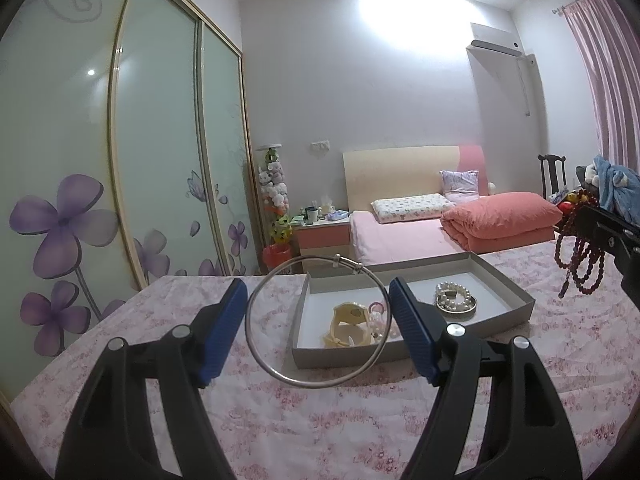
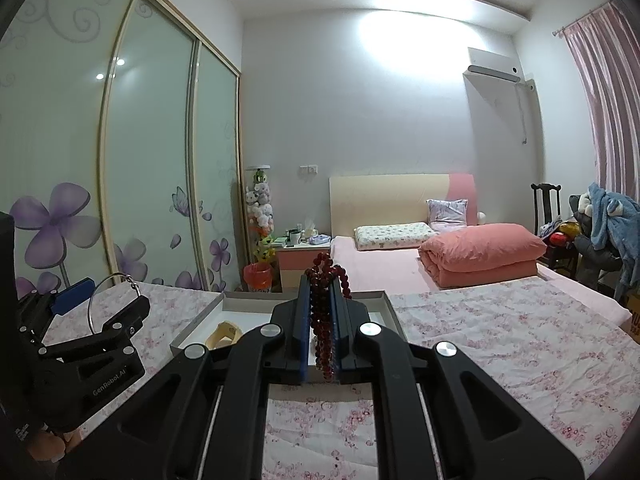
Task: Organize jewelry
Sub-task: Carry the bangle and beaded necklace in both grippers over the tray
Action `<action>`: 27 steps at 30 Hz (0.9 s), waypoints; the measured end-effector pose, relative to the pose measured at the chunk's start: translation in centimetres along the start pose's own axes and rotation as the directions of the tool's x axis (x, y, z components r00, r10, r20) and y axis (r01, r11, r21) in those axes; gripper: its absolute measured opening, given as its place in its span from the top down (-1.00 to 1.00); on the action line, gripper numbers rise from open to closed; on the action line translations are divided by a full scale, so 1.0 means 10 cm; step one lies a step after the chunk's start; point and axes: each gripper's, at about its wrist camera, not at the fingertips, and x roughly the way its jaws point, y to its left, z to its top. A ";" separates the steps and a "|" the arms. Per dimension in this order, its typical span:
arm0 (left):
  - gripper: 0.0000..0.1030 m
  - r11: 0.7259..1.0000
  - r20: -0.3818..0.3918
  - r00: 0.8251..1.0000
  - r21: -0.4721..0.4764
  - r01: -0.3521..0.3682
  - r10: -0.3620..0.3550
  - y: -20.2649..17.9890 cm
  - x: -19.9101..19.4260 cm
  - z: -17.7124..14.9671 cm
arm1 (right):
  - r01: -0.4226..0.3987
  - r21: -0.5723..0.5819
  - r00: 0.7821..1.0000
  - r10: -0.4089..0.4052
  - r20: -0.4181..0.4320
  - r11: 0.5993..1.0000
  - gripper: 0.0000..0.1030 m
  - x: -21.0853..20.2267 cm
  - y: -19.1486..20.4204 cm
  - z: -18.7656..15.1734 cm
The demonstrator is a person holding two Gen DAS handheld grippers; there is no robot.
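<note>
The left gripper (image 1: 318, 314) squeezes a thin silver bangle (image 1: 280, 374) across its width, held in the air nearest the camera. A smooth hoop pinched edge-on could spring loose if the pads slacken. At three o'clock, the right gripper (image 2: 321, 336) is clamped on a hank of dark red beads (image 2: 323, 280); dangling loops may snag the rim. Beyond, at one o'clock, the grey tray (image 1: 504, 280) holds a pearl bracelet (image 1: 454, 294) and a cream piece (image 1: 350, 326).
</note>
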 end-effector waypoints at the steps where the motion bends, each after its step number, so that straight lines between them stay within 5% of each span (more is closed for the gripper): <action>1: -0.38 1.000 0.003 1.000 -0.001 -0.002 0.002 0.00 0.00 0.00 | 0.003 -0.001 1.000 -0.003 0.004 1.000 0.82 0.00 0.00 0.00; 27: -0.38 1.000 0.012 1.000 -0.013 -0.010 0.010 -0.01 0.00 0.05 | 0.015 -0.013 1.000 -0.015 0.022 1.000 0.82 0.02 0.03 0.03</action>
